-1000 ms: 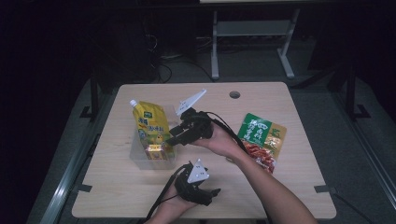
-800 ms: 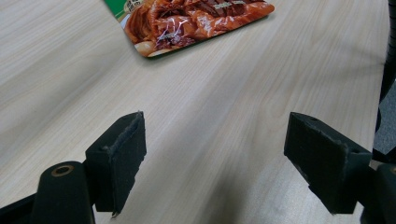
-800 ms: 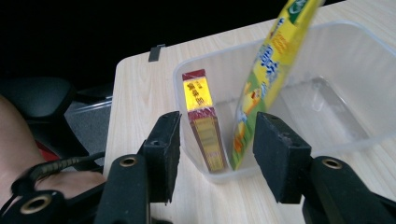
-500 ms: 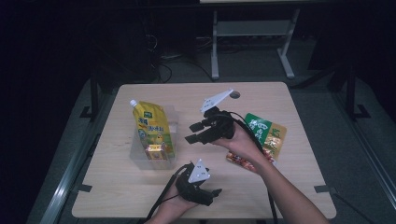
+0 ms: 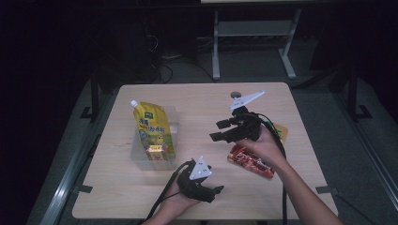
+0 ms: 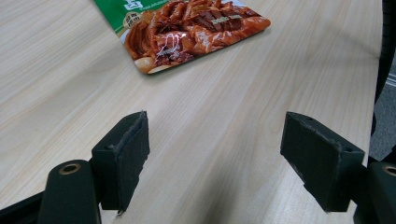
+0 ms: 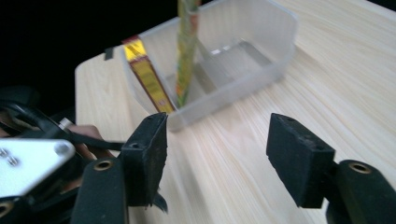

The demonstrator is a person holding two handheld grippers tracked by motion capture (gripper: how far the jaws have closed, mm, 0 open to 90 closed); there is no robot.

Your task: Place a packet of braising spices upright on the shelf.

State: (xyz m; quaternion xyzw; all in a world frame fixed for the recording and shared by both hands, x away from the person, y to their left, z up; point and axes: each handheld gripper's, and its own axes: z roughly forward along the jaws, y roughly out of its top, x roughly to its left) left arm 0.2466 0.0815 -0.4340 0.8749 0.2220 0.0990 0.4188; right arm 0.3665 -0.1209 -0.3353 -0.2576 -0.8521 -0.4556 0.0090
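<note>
I am reading this as a packing job that is partly done. The tall yellow spouted drink pouch (image 5: 154, 127) is already standing in the clear plastic bin (image 5: 172, 123), and a small yellow-and-red box (image 5: 155, 152) is sitting at the bin's near wall. The flat red-and-green snack packet (image 5: 248, 160) is still lying on the pale wooden table (image 5: 197, 101), well apart from the bin, so I am judging it to be what is left. My right gripper (image 5: 221, 130) is hanging above the table just beside that packet; its jaws have just been opening and are spread with nothing between them. My left gripper (image 5: 217, 191) is resting near the table's front edge, jaws spread and empty, facing the packet.
</note>
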